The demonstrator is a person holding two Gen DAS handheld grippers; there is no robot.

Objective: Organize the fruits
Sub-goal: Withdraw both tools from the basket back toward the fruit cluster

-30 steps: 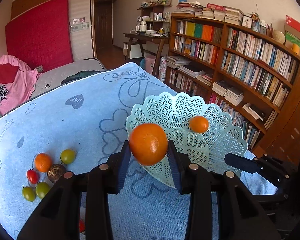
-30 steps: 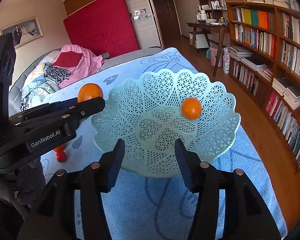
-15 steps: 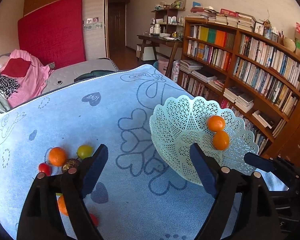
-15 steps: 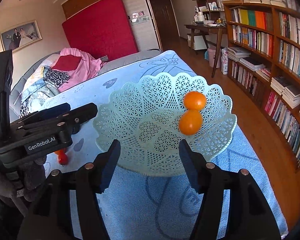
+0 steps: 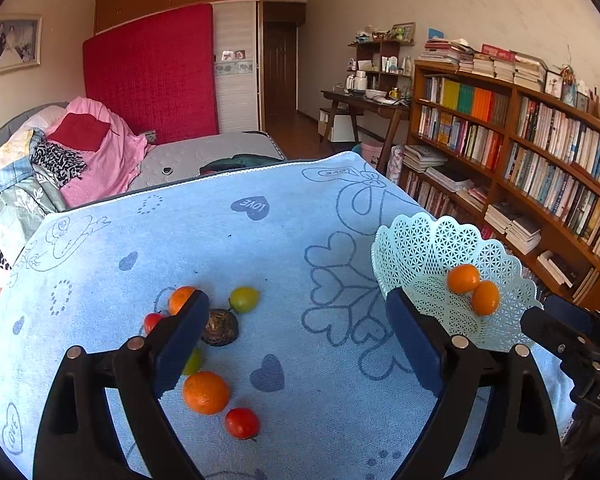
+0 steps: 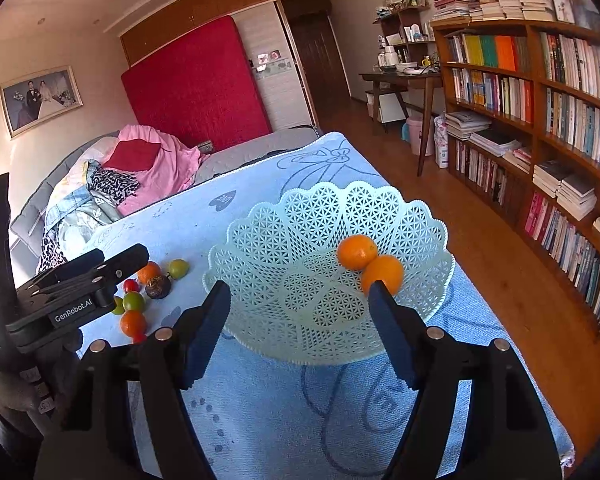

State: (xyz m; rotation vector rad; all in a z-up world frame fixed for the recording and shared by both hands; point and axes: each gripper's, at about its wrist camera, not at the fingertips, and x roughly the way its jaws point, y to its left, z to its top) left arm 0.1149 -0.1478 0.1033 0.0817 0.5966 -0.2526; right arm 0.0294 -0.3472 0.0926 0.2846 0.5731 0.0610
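Fruit lies loose on the blue towel-covered counter (image 5: 300,208); I centre my left gripper (image 5: 296,334), jaws spread and empty, over the round orange mandarin (image 5: 205,392), avoiding the red cherry tomato (image 5: 242,423) just beside it; right gripper (image 6: 298,322) is also spread, before the pale green lattice plastic basket (image 6: 328,216)

Both fisheye cameras look forward and down along their fingers over the blue cloth (image 5: 284,240) toward its far edge. Both views share the lattice basket (image 6: 300,240) and the loose fruit.

free: blue cloth (image 5: 292,240) mid-table | blocked: fruit cluster (image 5: 216,320) left, basket (image 5: 420,248) right
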